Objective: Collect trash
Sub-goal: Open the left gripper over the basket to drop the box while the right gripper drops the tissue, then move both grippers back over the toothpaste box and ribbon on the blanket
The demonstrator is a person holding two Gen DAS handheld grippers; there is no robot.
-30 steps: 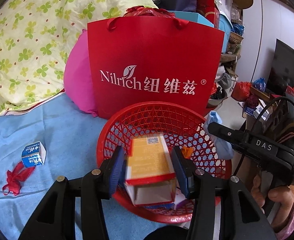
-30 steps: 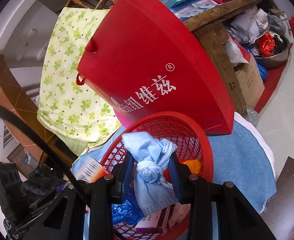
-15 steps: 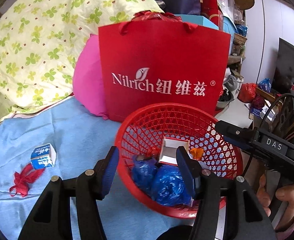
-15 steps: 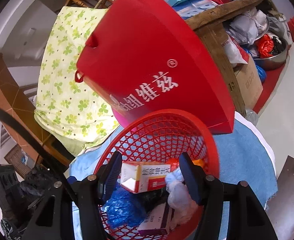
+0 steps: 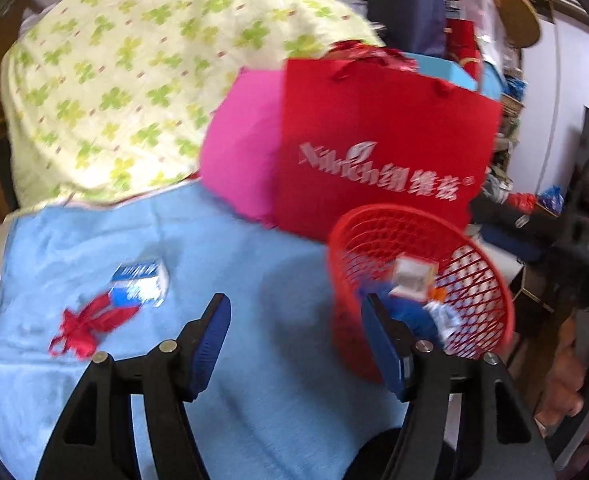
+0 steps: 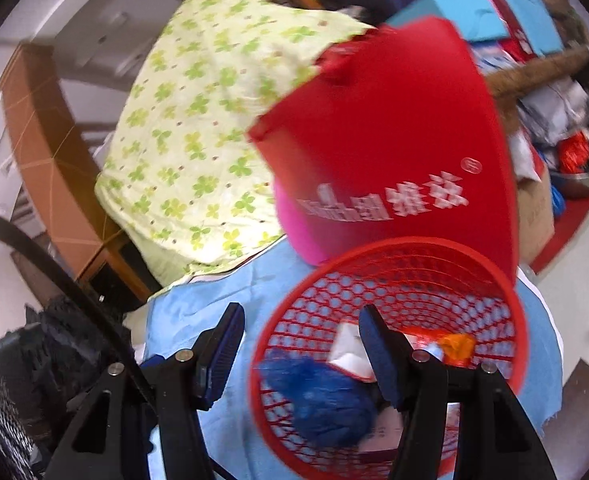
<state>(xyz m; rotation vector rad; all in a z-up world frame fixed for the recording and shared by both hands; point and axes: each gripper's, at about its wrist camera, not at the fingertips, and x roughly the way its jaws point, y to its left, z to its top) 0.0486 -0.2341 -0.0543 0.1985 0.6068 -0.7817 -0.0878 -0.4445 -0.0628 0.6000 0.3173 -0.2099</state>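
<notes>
A blue cloth point(image 5: 254, 264) covers the surface. On it, left of the empty left gripper point(image 5: 294, 340), whose jaws have just been widening, lie a small blue-white box point(image 5: 140, 284) and red ribbon point(image 5: 82, 326). The red basket point(image 6: 490, 264) holds a blue bag point(image 6: 318, 396) and cartons. The right gripper point(image 6: 300, 350), also parted and empty, straddles its rim.
</notes>
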